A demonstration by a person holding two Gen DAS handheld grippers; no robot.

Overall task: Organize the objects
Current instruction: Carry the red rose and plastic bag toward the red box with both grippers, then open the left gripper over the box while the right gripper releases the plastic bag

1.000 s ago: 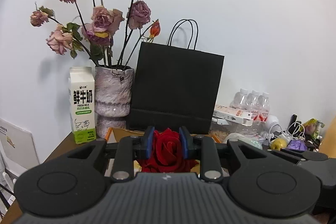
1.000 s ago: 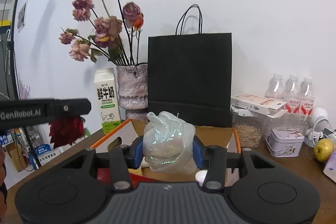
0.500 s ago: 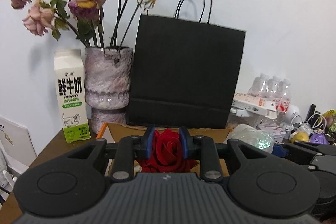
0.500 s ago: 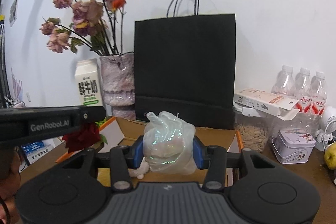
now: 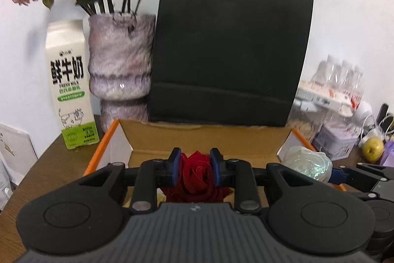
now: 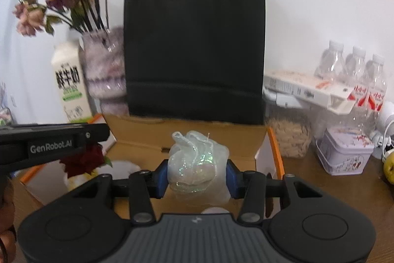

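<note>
Left gripper (image 5: pixel 196 170) clamps a red rose (image 5: pixel 197 173); right gripper (image 6: pixel 197 175) clamps a shimmery pouch (image 6: pixel 197 162). Both held above the open cardboard box (image 6: pixel 187 137), before the black bag (image 6: pixel 194 41).

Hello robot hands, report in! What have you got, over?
Left gripper shut on red rose. Right gripper shut on shimmery pouch. Both held over open cardboard box. Black paper bag stands right behind the box.
</note>
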